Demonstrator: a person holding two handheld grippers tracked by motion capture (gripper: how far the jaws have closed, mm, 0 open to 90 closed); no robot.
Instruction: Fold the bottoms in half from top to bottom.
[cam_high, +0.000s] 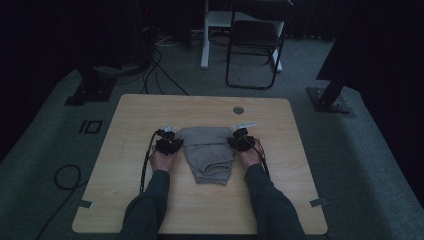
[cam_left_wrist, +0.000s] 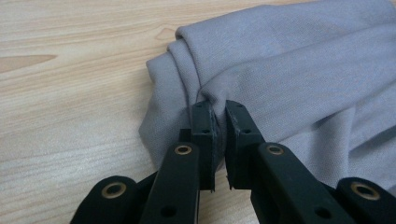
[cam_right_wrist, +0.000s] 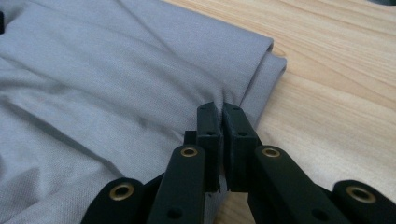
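A folded grey garment (cam_high: 207, 150) lies in the middle of the wooden table (cam_high: 140, 115), wider at the far end, narrower toward me. My left gripper (cam_high: 172, 142) is at its left edge and pinches a fold of the grey garment (cam_left_wrist: 299, 79) between its jaws; the left gripper (cam_left_wrist: 219, 109) is shut on it. My right gripper (cam_high: 239, 140) is at the garment's right edge. In the right gripper view the right gripper (cam_right_wrist: 222, 112) is shut on the layered edge of the grey garment (cam_right_wrist: 116, 93).
A round grommet (cam_high: 238, 109) sits in the table near its far edge. Beyond the table stand a black chair (cam_high: 255, 45) and a white post (cam_high: 204, 35). Cables (cam_high: 160, 75) run over the dark carpet. Tape tabs (cam_high: 318, 202) mark the near corners.
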